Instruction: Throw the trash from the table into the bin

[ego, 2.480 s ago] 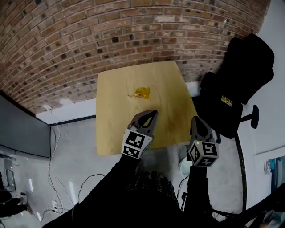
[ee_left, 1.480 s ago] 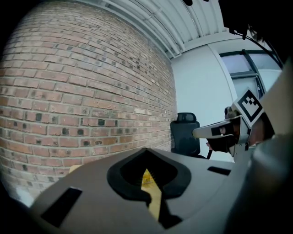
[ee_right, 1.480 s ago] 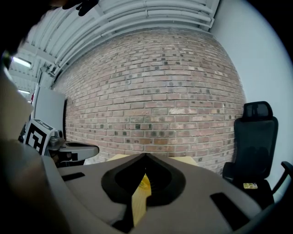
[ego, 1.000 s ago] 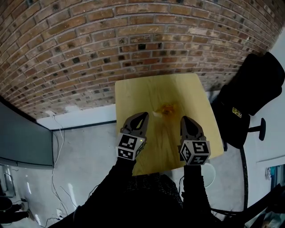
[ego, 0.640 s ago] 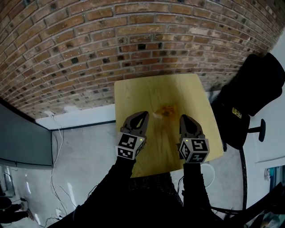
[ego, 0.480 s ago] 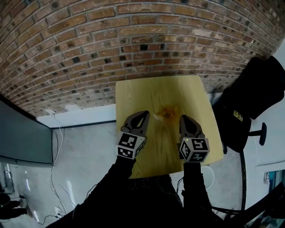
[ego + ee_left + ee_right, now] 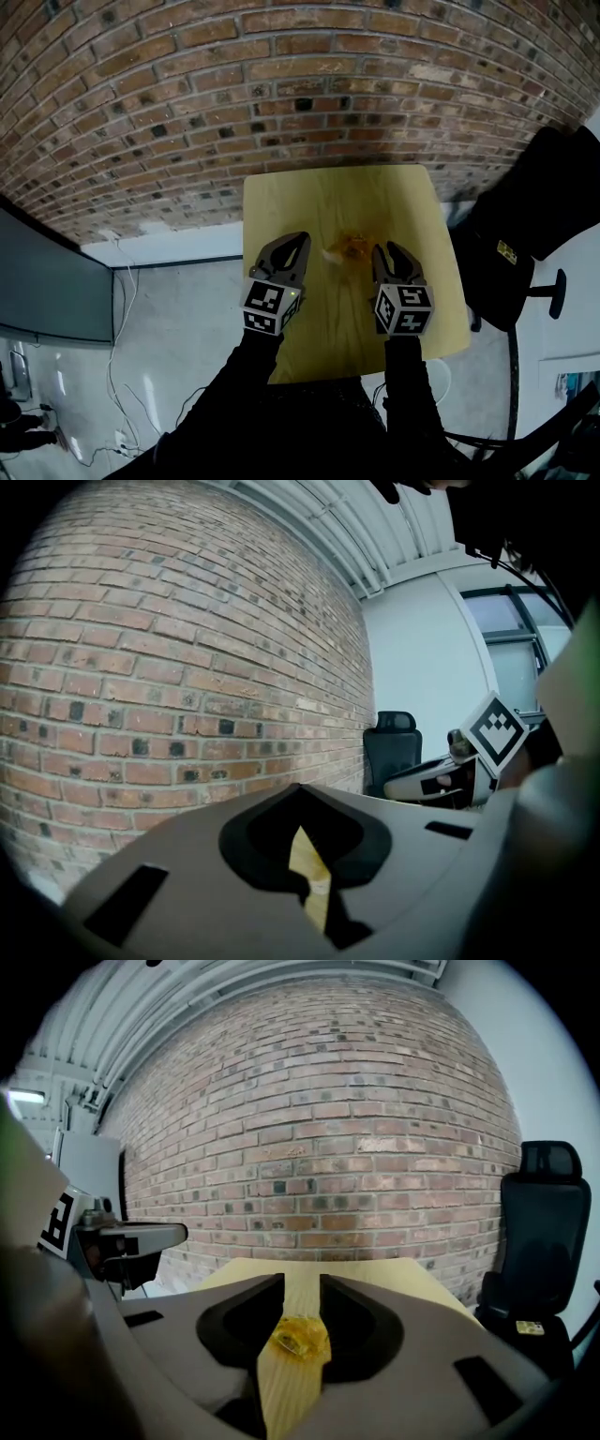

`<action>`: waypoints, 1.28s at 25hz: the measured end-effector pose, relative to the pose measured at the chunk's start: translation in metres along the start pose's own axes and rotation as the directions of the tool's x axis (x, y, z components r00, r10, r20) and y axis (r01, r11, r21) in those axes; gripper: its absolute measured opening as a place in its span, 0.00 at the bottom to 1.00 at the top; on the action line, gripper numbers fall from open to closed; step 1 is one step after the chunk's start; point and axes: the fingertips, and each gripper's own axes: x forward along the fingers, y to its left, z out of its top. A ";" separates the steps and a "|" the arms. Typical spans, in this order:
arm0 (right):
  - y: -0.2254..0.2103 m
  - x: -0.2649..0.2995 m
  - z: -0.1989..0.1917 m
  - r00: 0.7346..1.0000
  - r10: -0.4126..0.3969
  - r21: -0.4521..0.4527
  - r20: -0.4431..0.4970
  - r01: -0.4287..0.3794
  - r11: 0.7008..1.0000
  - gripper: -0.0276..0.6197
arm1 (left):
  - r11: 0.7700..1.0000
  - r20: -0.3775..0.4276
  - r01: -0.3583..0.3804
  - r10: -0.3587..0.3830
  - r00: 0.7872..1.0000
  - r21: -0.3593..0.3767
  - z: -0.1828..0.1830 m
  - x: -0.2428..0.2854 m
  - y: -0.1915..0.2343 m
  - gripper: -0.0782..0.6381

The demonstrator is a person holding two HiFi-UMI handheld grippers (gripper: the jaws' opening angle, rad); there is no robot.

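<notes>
A crumpled yellow-orange wrapper (image 7: 352, 247) lies on the small wooden table (image 7: 291, 197) near its middle. My right gripper (image 7: 391, 252) hovers just right of it, low over the table. Its jaws have just been opening. In the right gripper view the wrapper (image 7: 298, 1337) shows in the gap of the right gripper (image 7: 301, 1283), and neither jaw touches it. My left gripper (image 7: 298, 241) hangs over the table's left side with its jaws together and nothing in them. The left gripper (image 7: 300, 789) shows only a sliver of table through its notch.
A brick wall (image 7: 281, 84) stands right behind the table. A black office chair (image 7: 525, 244) is close on the right. Grey floor with cables (image 7: 122, 412) and a dark panel (image 7: 37, 281) lie to the left.
Both grippers have moved forward over the table toward the wrapper, the right one also lower. The right jaws, shut a second ago, now stand apart.
</notes>
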 end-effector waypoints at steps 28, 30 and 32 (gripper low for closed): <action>-0.017 0.075 -0.091 0.940 0.053 0.014 -0.338 -0.051 0.999 0.45 | 0.999 -0.077 -0.040 0.039 0.996 -0.009 -0.025 0.025 0.016 0.12; -0.019 0.078 -0.094 0.936 0.054 0.024 -0.348 -0.048 0.999 0.45 | 0.999 -0.082 -0.048 0.047 0.996 -0.010 -0.026 0.024 0.018 0.12; -0.021 0.080 -0.096 0.934 0.050 0.023 -0.354 -0.044 0.999 0.44 | 0.999 -0.086 -0.051 0.050 0.995 -0.011 -0.027 0.024 0.019 0.12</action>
